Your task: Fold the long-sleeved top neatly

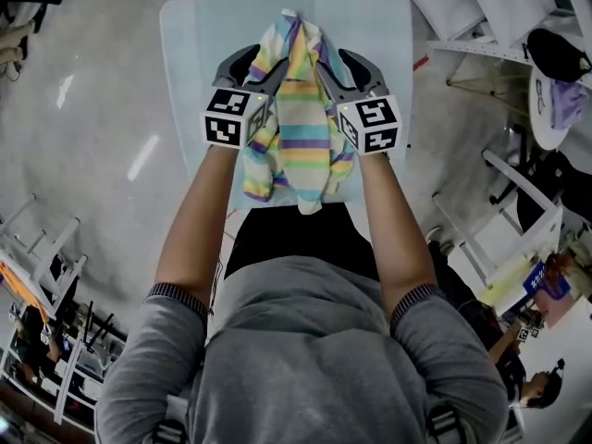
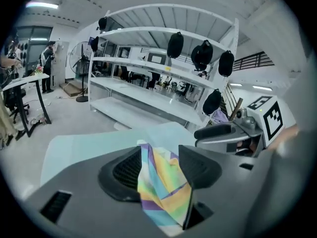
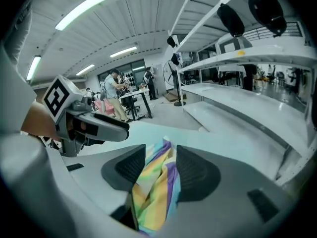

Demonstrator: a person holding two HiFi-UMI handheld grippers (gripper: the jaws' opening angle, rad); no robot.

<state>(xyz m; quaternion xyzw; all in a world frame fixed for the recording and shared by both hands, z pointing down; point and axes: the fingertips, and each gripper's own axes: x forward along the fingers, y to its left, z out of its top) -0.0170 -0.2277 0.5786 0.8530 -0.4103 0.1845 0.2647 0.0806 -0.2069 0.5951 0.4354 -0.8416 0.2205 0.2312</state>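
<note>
Grey sleeves (image 1: 176,296) and bare forearms lowest in head view. Left gripper (image 1: 252,67): pads clamped on a bunched fold of striped long-sleeved top (image 1: 301,128). Top held up between both grippers, draped in a narrow bundle over pale blue table (image 1: 190,35). Right gripper (image 1: 348,67): pads pinched tight on striped cloth too, close beside the left.
</note>
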